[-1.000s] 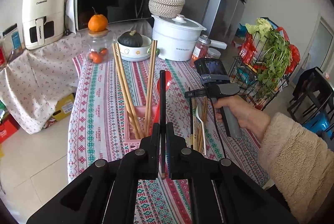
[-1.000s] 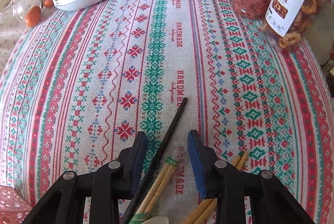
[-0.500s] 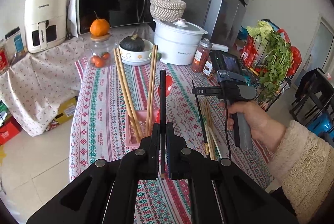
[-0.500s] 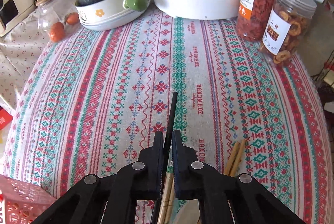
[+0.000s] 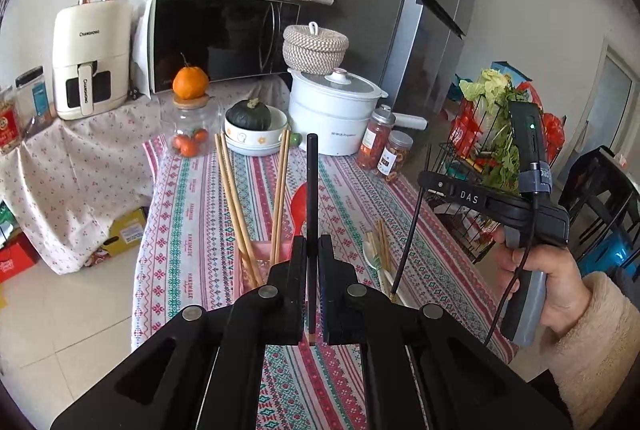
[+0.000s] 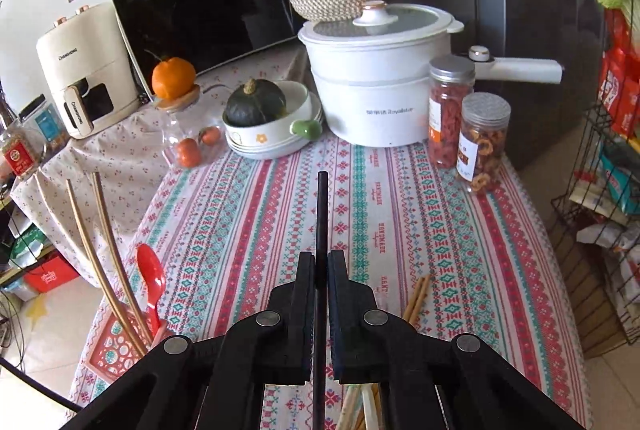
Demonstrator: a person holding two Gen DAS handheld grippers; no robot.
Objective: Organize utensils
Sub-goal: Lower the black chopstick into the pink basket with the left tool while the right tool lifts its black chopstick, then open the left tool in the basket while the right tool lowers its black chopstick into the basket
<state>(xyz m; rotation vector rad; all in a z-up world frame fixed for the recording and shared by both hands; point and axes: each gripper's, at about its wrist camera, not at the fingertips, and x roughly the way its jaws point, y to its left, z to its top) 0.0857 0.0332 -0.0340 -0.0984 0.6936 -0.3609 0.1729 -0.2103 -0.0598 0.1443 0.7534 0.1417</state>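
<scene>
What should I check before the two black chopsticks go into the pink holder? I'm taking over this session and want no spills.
1. Left claw shut on its black chopstick: ok.
2. Right claw shut on the other black chopstick: ok.
3. Right chopstick lifted clear of the tablecloth: ok; in the left view it hangs free under the claw.
4. Pink holder upright near the table's edge: ok.
5. Room in the holder beside the wooden chopsticks and red spoon: cannot tell, its inside is hidden.
6. Utensils left on the cloth: not ok, wooden chopsticks and a pale spoon remain.
</scene>
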